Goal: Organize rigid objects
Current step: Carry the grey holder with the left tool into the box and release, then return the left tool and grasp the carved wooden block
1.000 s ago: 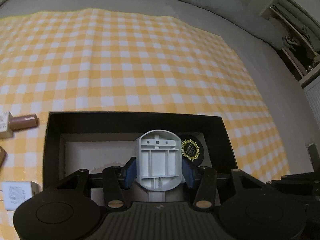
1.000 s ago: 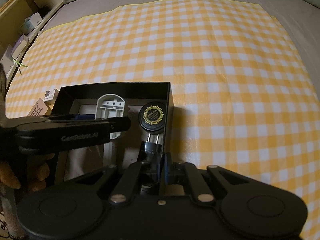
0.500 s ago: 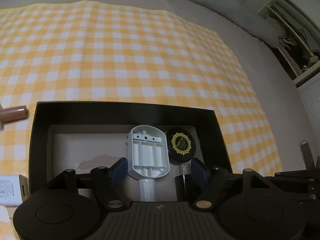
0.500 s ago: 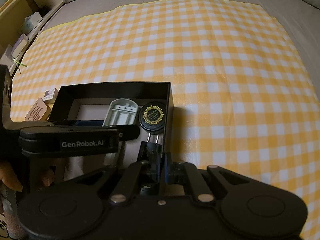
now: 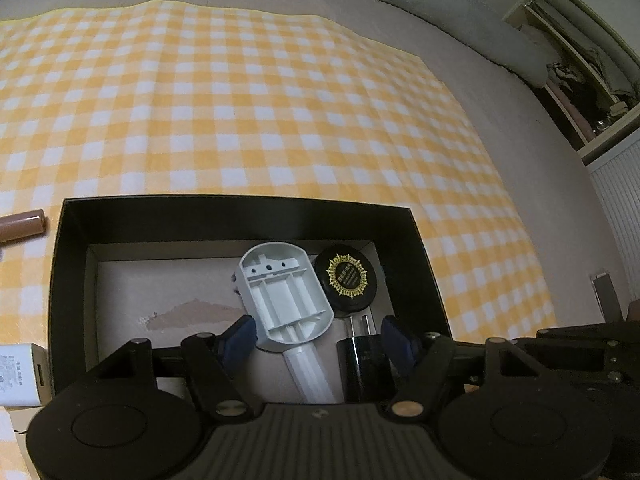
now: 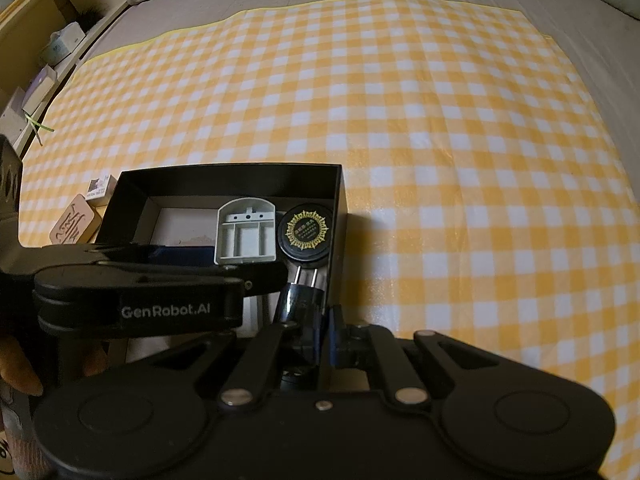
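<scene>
White plastic holder lay in the black box, beside the round black tin.
It looked light, stiff, slick; best taken across its flat sides. Left gripper stood open around it. Right gripper pinched the black plug against the box's right wall; checked cloth lay open beyond.

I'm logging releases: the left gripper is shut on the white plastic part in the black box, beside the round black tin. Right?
Not quite. In the left wrist view the left gripper is open, its blue pads clear of the white plastic part. The part does lie in the black box beside the round black tin.
</scene>
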A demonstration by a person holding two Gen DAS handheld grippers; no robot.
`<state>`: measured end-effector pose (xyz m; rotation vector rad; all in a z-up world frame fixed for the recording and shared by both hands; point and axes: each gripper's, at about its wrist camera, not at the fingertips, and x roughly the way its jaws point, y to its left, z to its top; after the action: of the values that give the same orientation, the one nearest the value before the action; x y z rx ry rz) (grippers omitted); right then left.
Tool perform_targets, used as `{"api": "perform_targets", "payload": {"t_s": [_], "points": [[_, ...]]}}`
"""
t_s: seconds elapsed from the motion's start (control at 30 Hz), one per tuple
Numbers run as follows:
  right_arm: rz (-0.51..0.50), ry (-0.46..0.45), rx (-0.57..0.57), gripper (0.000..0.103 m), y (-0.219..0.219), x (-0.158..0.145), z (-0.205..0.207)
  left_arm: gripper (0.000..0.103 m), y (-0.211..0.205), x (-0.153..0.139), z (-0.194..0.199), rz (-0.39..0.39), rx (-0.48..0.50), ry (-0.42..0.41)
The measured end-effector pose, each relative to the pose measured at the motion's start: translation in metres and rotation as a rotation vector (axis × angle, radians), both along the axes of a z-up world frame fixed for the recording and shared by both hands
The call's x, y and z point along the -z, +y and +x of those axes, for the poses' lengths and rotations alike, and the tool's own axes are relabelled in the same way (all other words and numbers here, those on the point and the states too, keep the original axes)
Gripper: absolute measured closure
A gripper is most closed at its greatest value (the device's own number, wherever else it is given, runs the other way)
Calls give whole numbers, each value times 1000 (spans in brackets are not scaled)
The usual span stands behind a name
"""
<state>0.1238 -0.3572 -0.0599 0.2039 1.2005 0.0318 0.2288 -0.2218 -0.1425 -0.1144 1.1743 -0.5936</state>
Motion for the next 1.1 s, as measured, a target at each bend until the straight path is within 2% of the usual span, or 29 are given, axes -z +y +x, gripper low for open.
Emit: {"api": "perform_targets", "payload": {"t_s": [0.2, 0.37, 0.67, 0.93, 1.1], "points": [[0, -1, 0, 98, 0, 0, 0, 31, 7, -13, -5, -12, 3, -20], [-3, -1, -3, 98, 0, 0, 0, 22, 16, -36, -14, -33, 26, -64], [-5, -1, -4, 98, 1, 0, 0, 3, 45, -88, -34, -30, 40, -276], [-6, -2, -4, 98, 2, 0, 1, 0, 91, -119, -33, 13, -21, -440], [-7, -1, -3, 98, 3, 1, 1, 0, 119, -128, -26, 69, -61, -506]]}}
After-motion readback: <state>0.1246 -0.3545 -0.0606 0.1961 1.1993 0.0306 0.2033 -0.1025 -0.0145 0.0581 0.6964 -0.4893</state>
